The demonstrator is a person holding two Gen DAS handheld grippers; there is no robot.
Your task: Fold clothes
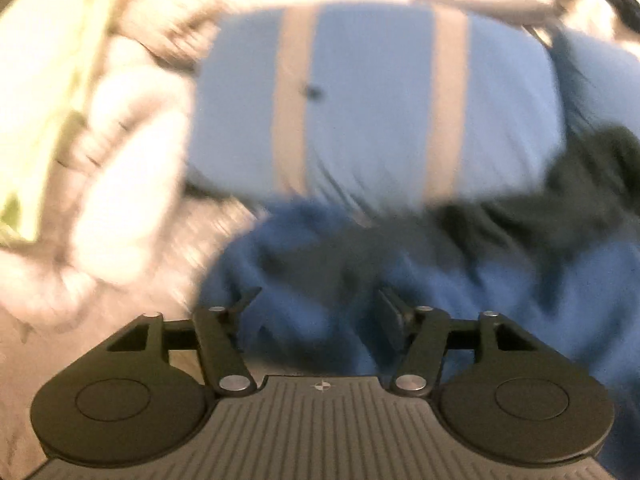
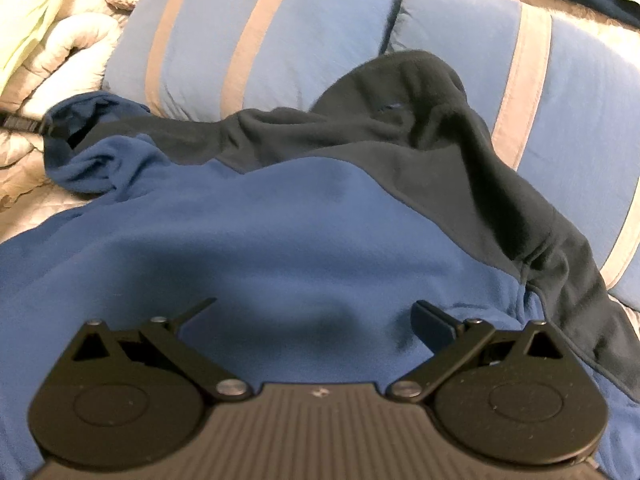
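Observation:
A fleece top (image 2: 280,232) in mid blue with dark navy panels lies crumpled on the bed, its navy upper part draped against the pillows. It also shows, blurred, in the left wrist view (image 1: 320,264). My right gripper (image 2: 316,308) is open and empty, just above the blue body of the top. My left gripper (image 1: 318,298) is open and empty over the blue fabric. The left view is motion blurred.
Two light blue pillows with tan stripes (image 2: 260,36) (image 2: 560,92) stand behind the top; one shows in the left wrist view (image 1: 372,96). A bunched pale quilt (image 2: 60,56) lies at the left, also in the left wrist view (image 1: 120,180).

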